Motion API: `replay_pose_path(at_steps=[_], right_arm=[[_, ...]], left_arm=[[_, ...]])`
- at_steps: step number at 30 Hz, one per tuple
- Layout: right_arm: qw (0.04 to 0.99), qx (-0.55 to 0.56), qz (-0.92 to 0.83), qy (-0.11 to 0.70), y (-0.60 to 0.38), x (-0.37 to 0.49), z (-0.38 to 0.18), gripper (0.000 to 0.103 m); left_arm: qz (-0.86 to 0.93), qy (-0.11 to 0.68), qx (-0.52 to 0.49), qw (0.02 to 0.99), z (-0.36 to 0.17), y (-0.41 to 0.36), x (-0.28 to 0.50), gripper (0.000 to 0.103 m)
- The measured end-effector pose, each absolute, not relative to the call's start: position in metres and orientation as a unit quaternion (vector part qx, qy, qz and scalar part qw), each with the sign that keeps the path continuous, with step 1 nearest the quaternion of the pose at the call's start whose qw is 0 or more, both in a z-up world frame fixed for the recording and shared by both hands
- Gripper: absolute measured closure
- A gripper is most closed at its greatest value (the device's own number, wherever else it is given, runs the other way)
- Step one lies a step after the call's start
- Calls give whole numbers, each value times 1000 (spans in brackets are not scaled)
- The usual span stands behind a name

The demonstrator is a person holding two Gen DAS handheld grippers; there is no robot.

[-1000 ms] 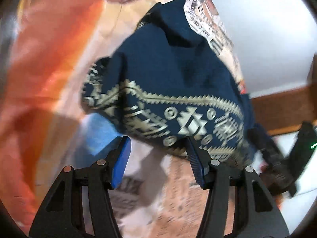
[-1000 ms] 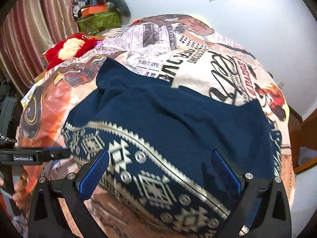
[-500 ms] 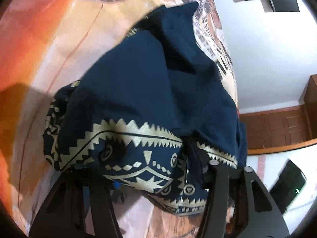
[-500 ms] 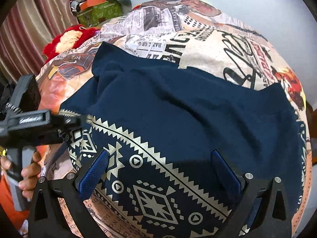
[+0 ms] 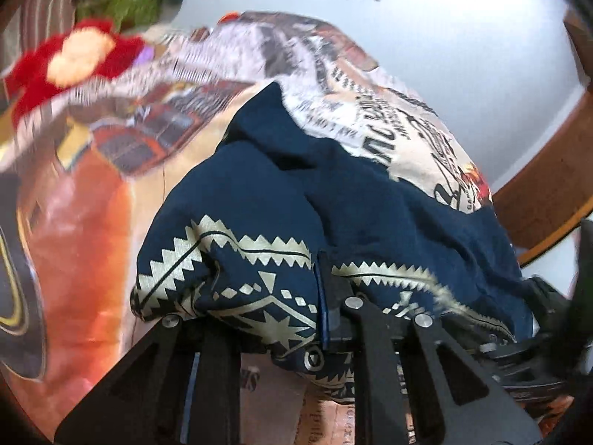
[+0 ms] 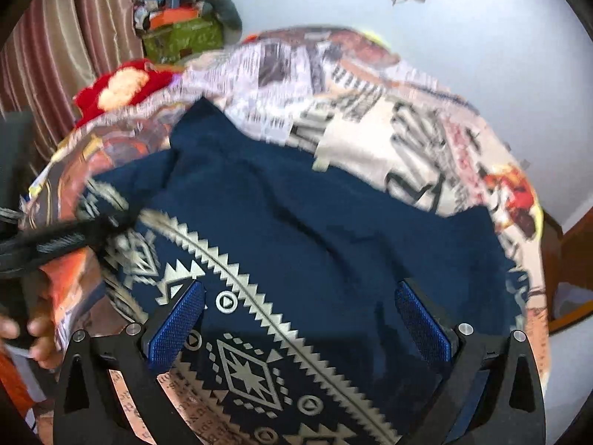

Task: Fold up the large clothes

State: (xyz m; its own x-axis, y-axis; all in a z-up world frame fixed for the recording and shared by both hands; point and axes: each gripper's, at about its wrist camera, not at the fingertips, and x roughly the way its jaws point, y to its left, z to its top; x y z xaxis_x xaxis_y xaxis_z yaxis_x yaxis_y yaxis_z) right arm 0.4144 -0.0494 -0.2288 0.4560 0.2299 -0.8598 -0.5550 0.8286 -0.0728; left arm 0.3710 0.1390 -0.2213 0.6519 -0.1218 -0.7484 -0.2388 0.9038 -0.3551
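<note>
A navy garment [image 6: 333,237] with a cream patterned border lies spread on the bed. In the left wrist view the garment [image 5: 355,204] is bunched up at its patterned hem. My left gripper [image 5: 296,315] is shut on that hem, and the cloth drapes over its left finger. The left gripper also shows in the right wrist view [image 6: 85,233], blurred, at the garment's left corner. My right gripper [image 6: 300,322] is open and empty, its blue pads [image 6: 174,326] just above the patterned border.
The bed has a printed cover [image 6: 370,111] with newspaper and car pictures. A red plush toy [image 6: 118,89] and a green box [image 6: 181,37] sit at the far left by a striped curtain [image 6: 74,29]. A wooden bed frame [image 5: 548,170] runs along the right.
My left gripper closed on the garment's patterned hem and lifted it, swinging to face along the bed. My right gripper stayed open and moved slightly nearer over the border.
</note>
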Motion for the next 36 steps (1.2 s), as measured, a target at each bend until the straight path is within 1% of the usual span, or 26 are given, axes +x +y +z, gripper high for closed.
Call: replay_pose_path(at_steps=[3, 8, 14, 19, 23, 26, 31, 36], right_arm=[[821, -168, 239, 491, -50, 418, -245, 0], [813, -151, 245, 505, -57, 420, -247, 0], [811, -148, 253, 507, -75, 413, -239, 0], [811, -121, 242, 519, -129, 404, -225, 0], [829, -80, 213, 511, -192, 390, -199, 0], [856, -76, 168, 483, -235, 377, -173, 0], [884, -50, 129, 446, -288, 354, -136, 0], [898, -30, 108, 425, -319, 338, -120, 0]], left_arm=[[33, 405, -187, 894, -213, 132, 361, 86], [21, 381, -146, 913, -190, 106, 372, 87], [-12, 342, -62, 938, -151, 54, 374, 89], [-76, 317, -4, 945, -129, -1, 375, 90], [-140, 332, 48, 932, -133, -59, 372, 90], [-187, 355, 66, 914, -146, -93, 362, 91], [-234, 390, 80, 887, -164, -124, 348, 92], [-280, 421, 86, 858, -173, -133, 337, 92]])
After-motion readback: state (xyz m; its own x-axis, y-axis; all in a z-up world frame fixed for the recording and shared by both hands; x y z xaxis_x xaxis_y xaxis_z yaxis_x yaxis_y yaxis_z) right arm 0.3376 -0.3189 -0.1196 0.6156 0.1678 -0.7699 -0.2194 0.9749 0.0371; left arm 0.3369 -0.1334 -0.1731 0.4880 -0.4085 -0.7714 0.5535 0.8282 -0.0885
